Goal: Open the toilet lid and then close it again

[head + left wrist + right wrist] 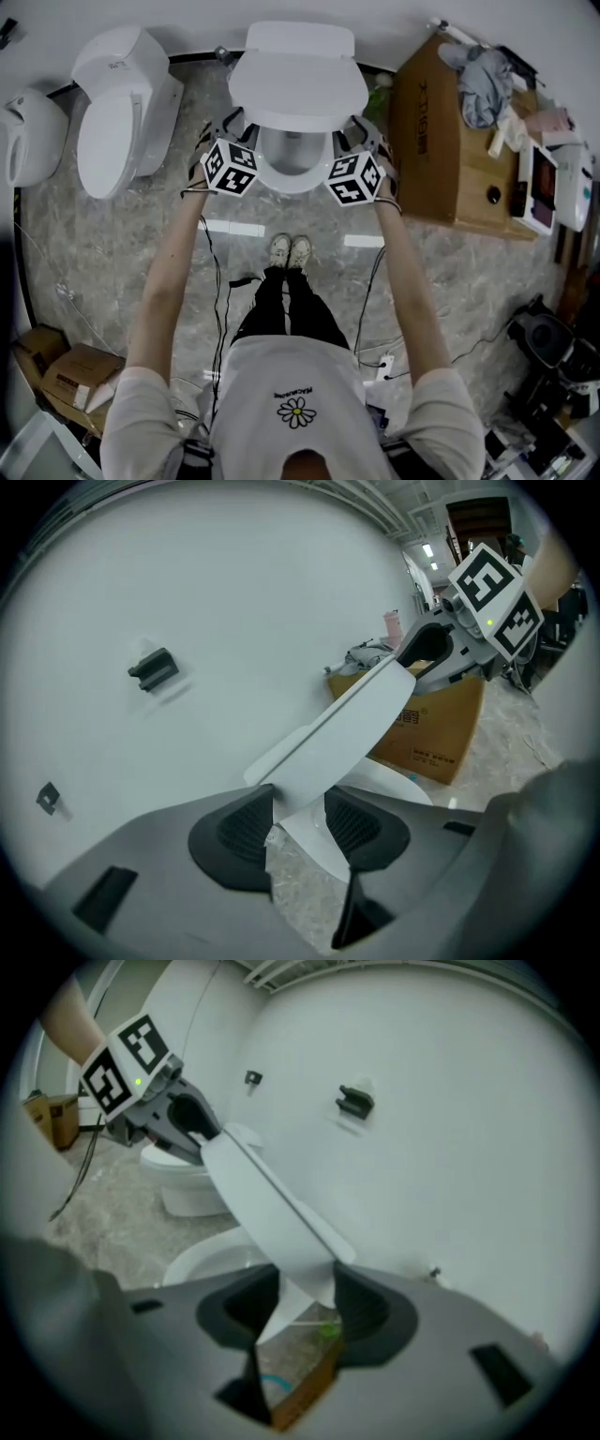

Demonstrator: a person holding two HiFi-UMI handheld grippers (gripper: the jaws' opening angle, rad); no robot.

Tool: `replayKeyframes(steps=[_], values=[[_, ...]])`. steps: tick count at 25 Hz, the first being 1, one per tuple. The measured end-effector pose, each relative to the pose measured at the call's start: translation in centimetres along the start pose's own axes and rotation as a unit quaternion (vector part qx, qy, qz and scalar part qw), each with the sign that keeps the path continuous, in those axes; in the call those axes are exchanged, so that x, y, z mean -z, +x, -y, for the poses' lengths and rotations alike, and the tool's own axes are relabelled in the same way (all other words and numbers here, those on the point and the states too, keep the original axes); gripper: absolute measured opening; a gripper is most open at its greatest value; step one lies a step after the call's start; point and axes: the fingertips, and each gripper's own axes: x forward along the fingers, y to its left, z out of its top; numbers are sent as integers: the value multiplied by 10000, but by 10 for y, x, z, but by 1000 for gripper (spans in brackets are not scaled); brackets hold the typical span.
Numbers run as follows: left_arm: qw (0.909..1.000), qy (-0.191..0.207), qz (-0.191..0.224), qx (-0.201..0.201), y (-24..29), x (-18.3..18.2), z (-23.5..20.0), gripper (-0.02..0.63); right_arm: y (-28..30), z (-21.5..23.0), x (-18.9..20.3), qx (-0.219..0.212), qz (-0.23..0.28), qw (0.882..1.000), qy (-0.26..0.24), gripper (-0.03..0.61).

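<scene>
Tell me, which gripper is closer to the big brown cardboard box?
Right. The right gripper is at the edge of the toilet lid nearest the cardboard box; the left gripper is at the lid's opposite edge, farther from the box.

Two toilets [298, 89] [117, 122], plus one white fixture [28, 136] at far left. Two grippers [228, 127] [361, 131]. Three cardboard boxes [436, 141] [80, 370] [33, 345].

No words can be read for certain. The cardboard box [422, 159] carries dark print on its side, too small to make out. The person's shirt [296, 375] has a tiny illegible line of letters beside a daisy. The marker cubes [231, 167] of the left gripper [298, 808] and right gripper [307, 1293] show only black-and-white squares.
</scene>
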Motion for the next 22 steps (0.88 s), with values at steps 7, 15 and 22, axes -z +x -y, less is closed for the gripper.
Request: replayKeyframes(steps=[7, 15, 22], values=[[9980, 125, -315, 530, -2, 35, 34, 210, -1, -35, 34, -319, -363, 9988, -50, 196], [9937, 235, -608, 916, -1, 69, 62, 216, 0, -68, 65, -609, -682, 9958, -15, 199], [9900, 349, -810, 1102, 3, 98, 85, 219, 2, -93, 91, -845, -897, 9924, 23, 199]])
